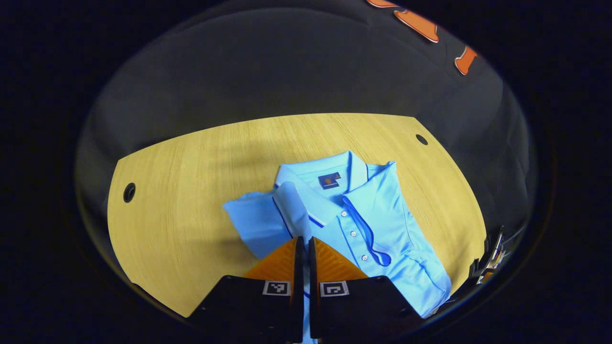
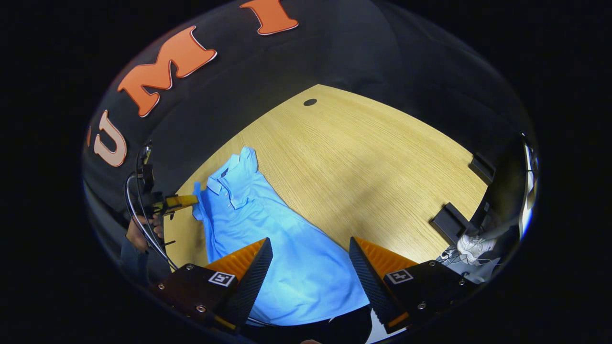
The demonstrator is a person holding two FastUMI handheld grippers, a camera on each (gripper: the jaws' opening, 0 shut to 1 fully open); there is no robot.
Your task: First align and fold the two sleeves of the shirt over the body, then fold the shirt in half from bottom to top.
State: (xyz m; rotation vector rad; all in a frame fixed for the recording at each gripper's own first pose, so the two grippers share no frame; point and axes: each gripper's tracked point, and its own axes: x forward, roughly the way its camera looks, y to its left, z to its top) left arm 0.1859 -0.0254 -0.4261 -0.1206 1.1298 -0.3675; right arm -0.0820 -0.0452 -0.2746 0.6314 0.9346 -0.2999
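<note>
Midway through the sleeve folds, I have my left gripper (image 1: 304, 248) pinched tight on a sleeve (image 1: 292, 205) of the light blue polo shirt (image 1: 368, 224), the cloth lifted over the chest beside the collar. My right gripper (image 2: 311, 263) hangs over the shirt's lower body with its fingers spread wide, gripping nothing. The shirt lies face up, buttons showing, on the wooden table (image 1: 181, 191), collar toward the far edge. By my reading, this sleeve is not yet laid flat; whether the other is folded I cannot tell. The bottom-to-top fold remains.
</note>
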